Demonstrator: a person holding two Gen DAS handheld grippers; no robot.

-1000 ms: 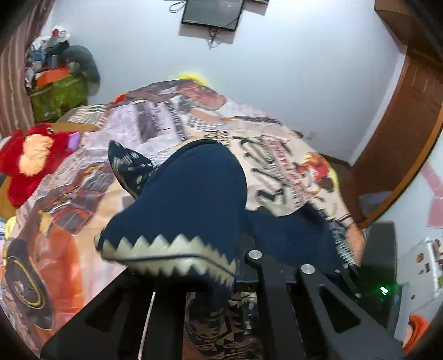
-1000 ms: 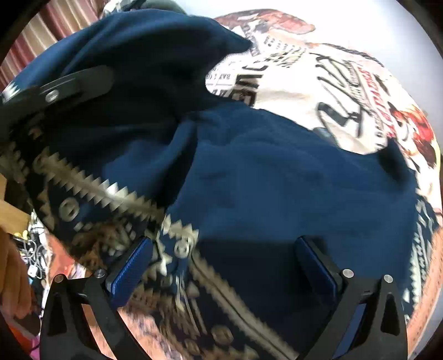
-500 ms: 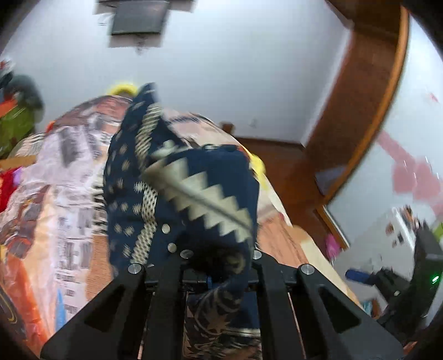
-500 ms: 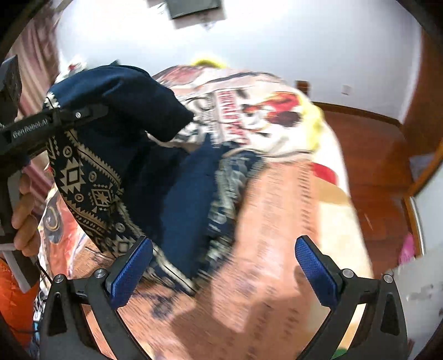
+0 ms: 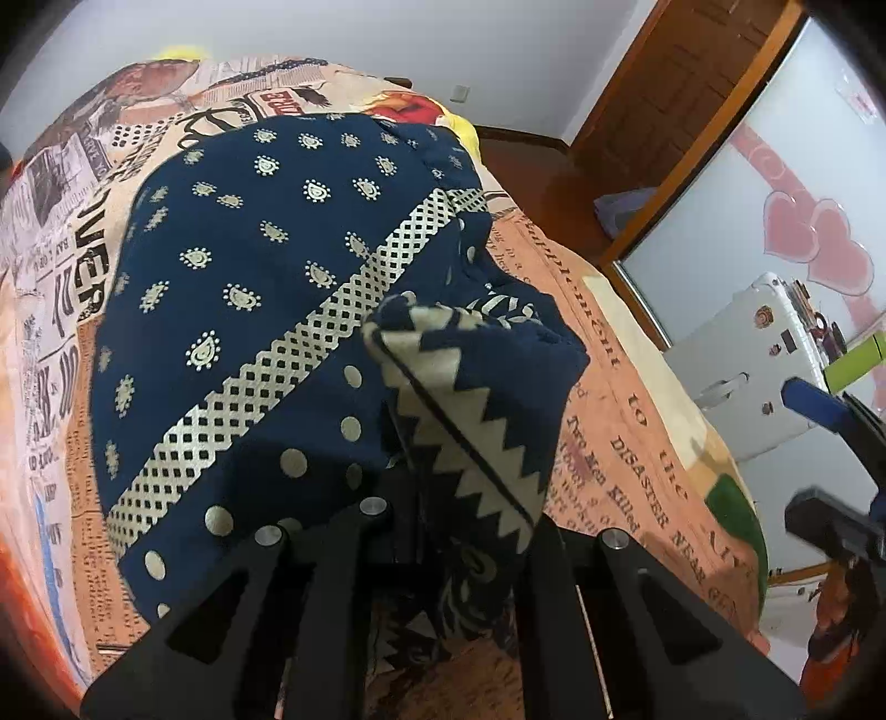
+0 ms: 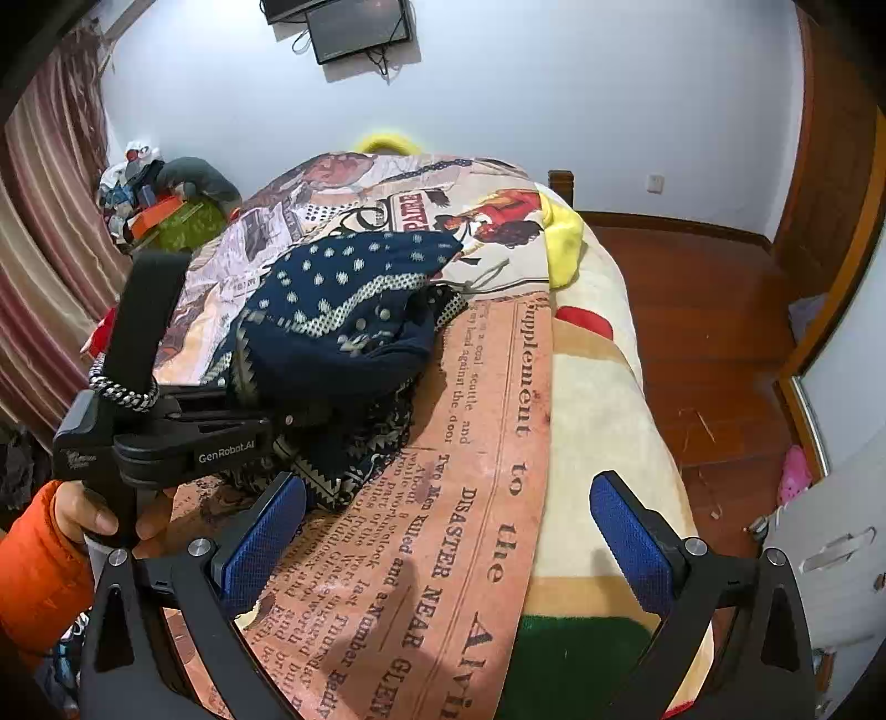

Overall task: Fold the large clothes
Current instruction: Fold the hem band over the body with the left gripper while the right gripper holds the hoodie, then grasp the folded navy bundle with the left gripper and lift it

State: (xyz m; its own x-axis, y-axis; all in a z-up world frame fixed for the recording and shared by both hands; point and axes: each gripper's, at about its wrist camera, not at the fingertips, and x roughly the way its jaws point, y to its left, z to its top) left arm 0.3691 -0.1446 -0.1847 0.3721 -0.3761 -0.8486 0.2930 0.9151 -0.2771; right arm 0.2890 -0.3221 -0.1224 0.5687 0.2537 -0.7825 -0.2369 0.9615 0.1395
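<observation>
right wrist: left claw (image 6: 310,421) apparently clamps navy garment (image 6: 354,310)

A home bedroom: bed (image 6: 598,354), wall-mounted screen (image 6: 360,27), curtains (image 6: 50,232), wooden floor (image 6: 703,310).

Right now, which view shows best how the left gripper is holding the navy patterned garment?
The right wrist view: it shows the left gripper from the side, shut on a bunched edge of the navy patterned garment above the blanket. The left wrist view has cloth draped over its own fingers, hiding the pinch.
</observation>
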